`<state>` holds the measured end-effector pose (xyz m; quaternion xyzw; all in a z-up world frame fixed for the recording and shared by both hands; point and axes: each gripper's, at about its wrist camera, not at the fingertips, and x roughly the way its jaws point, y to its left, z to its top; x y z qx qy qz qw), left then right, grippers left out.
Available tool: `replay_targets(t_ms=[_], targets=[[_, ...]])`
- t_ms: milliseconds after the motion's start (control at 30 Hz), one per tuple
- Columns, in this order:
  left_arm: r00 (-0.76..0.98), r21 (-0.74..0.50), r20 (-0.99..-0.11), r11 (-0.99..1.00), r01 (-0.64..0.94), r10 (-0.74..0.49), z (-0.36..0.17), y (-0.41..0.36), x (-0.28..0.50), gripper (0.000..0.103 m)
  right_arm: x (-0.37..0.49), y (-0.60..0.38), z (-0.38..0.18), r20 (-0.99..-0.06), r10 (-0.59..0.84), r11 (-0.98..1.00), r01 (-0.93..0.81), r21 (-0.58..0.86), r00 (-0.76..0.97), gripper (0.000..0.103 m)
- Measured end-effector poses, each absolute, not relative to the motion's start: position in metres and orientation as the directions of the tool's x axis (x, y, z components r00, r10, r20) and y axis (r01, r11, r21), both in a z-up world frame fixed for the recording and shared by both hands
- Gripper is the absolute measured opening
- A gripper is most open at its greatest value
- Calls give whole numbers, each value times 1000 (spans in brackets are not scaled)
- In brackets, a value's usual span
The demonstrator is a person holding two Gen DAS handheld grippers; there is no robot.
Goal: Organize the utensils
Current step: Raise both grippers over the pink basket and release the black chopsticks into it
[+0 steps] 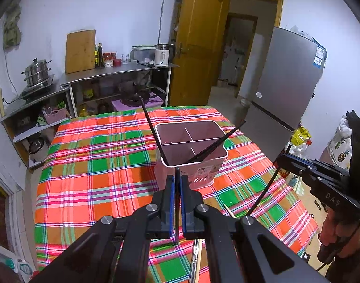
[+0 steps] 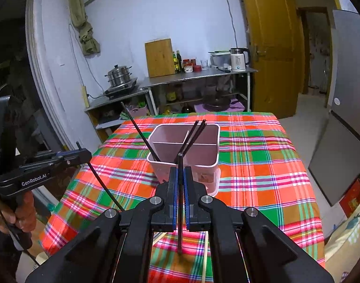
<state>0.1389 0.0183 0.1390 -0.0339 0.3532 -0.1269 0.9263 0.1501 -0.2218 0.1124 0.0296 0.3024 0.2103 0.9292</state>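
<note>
Left wrist view: a pink utensil holder (image 1: 191, 146) with inner dividers stands on a table covered by a plaid tablecloth (image 1: 90, 165) of orange, green and pink. One black chopstick (image 1: 152, 129) leans out of the holder's near-left corner toward the left, while a small bundle of black chopsticks (image 1: 217, 141) leans out of its near compartment to the right. Just in front of the holder, the left gripper (image 1: 177, 184) is clamped on a single black chopstick (image 1: 177, 202), held nearly upright between its blue-edged pads, the tip poking above the jaws. To the right, the right gripper (image 1: 286, 158) pinches another black chopstick (image 1: 262, 195) that slants down toward the cloth; a hand (image 1: 337, 231) grasps its handle. A pale wooden chopstick (image 1: 229, 211) lies on the cloth near the camera.

Right wrist view: the right gripper (image 2: 180, 176) is closed on its own black chopstick (image 2: 180, 200), which stands upright between the pads just before the holder (image 2: 184, 148). The left gripper (image 2: 83, 154) enters from the left with its chopstick (image 2: 104, 184) angled downward, a hand (image 2: 22, 214) on the grip.

Beyond the table, a steel shelf unit (image 1: 113, 75) carries a wooden cutting board (image 1: 80, 50), bottles, jars and a white electric kettle (image 1: 162, 55); a stacked steamer pot (image 1: 37, 72) sits on a stove at left. A yellow door (image 1: 198, 47) stands open beside a grey refrigerator (image 1: 286, 77).
</note>
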Motion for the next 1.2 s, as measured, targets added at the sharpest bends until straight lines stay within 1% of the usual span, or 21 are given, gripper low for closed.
replay_targets(t_ms=[467,867,1000,1200], targets=[[746,-157,-606,961,230,-277,180,18,163,4,162,-204,145,-488,446,892,-418,171,751,4],[806,-192,-509,952,237,-303,239,27,195,4,187,-192,194,-372,477,878,-446,173,796,4],[817,-200,-492,952,230,-301,249,31,209,4,199,-194,203,-341,474,881,-436,186,812,4],[821,-203,-491,955,218,-292,247,33,233,4,220,-197,205,-313,465,885,-418,207,828,4]])
